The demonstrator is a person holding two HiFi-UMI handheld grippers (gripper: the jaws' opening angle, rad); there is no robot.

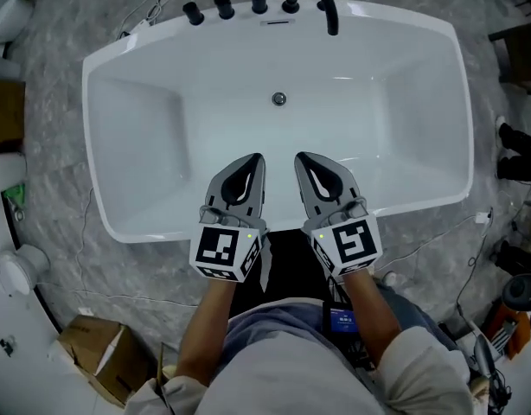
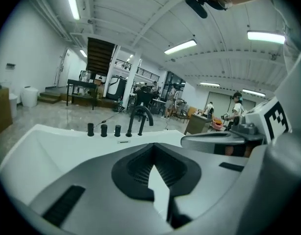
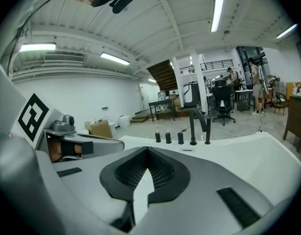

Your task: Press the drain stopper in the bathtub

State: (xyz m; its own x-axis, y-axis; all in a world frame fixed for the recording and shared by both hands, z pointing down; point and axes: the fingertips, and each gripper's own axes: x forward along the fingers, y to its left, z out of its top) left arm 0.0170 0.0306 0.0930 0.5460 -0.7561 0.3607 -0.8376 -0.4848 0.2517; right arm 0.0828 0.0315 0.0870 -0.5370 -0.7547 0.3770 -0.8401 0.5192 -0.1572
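grey mottled floor (image 1: 58, 76), white bathtub (image 1: 144, 137) standing on it, cardboard box (image 1: 97, 353) at lower left

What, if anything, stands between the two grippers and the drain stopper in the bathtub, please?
Nothing visible does. The drain stopper sits on the bare floor of the bathtub. The left gripper and right gripper hover over the near side, and the faucet lies beyond the stopper.

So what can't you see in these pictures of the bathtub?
- Drain stopper: too small in the head view to tell whether it is up or down. In both gripper views, the grippers' own jaws block it.
- Faucet: its top is cut off by the head view's upper edge.
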